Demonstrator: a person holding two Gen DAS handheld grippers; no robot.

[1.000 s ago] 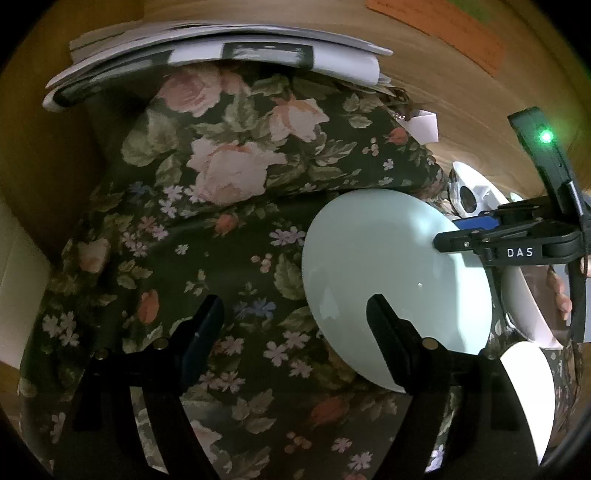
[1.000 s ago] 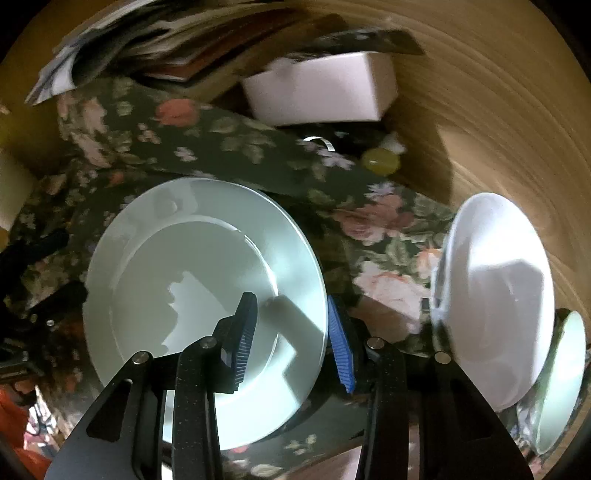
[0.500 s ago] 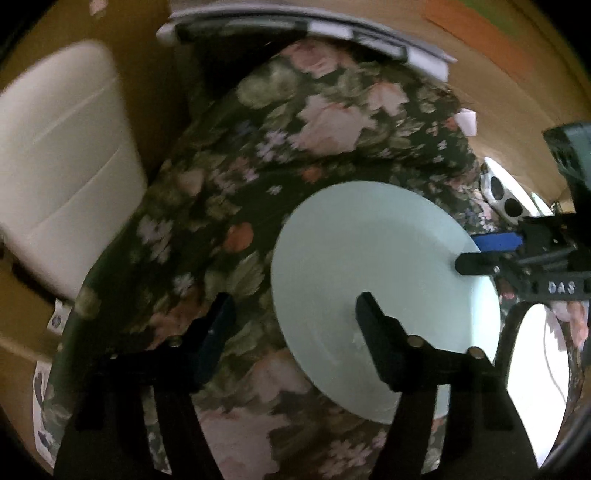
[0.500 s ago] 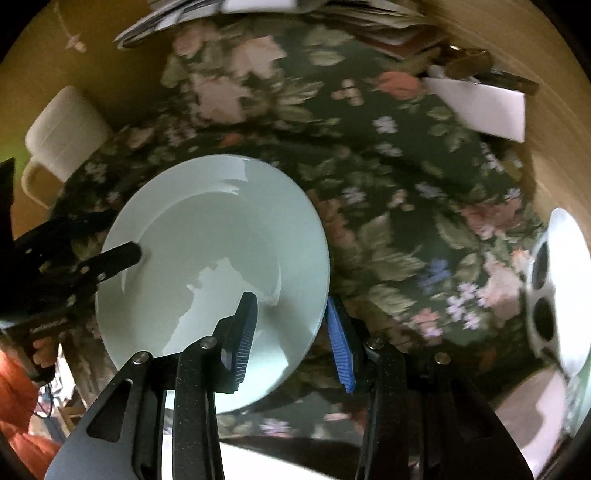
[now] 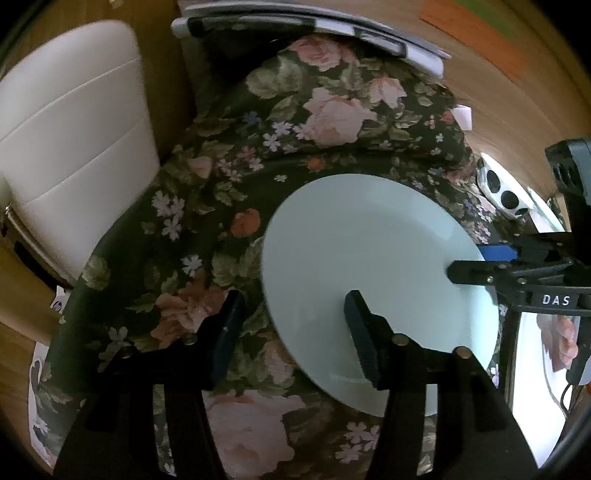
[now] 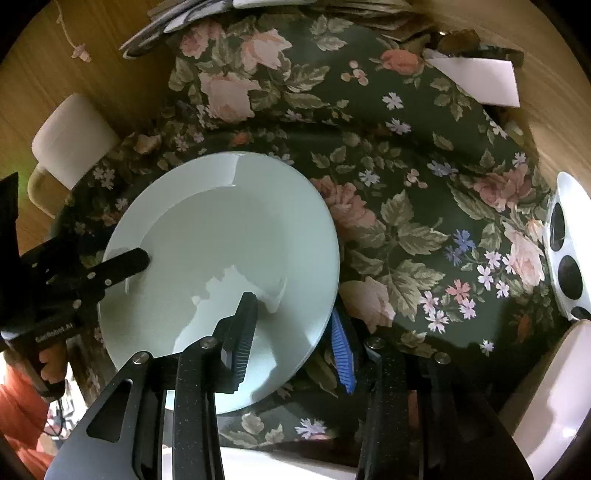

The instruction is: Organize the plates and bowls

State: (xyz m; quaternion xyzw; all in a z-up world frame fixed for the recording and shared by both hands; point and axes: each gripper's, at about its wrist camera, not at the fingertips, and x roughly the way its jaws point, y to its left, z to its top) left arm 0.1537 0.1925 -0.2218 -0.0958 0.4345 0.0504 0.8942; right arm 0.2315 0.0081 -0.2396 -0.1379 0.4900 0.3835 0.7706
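Looking first through the left wrist view, we see our left tongs [image 5: 291, 321] straddling the near rim of a pale green plate [image 5: 373, 280] that sits over a dark flowered cloth [image 5: 229, 192] covering the surface. One finger is above the plate and the other lies outside its edge; the jaws have just been closing with the rim between them, but a clear gap remains, so we judge they are not yet gripping. At the far side of the plate our right tongs [image 5: 476, 264] reach in from the right and pinch the rim. Behind them a white dish with black spots [image 5: 506, 192] rests on the cloth, and a cream chair [image 5: 70, 147] stands to the left. A pile of papers [image 5: 314, 26] lies at the far end. Turning to the right wrist view, we find the right tongs [image 6: 291, 332] clenched on the plate's [image 6: 221, 258] edge, one dark finger on top and the blue pad beneath the rim. The left tongs [image 6: 125, 264] come in from the left, one finger lying over the opposite rim. The spotted dish [image 6: 569, 251] lies well apart at the right edge. As far as we can judge, organizing is at an early stage: this one plate is in hand, no stack is visible, and the spotted dish is untouched.
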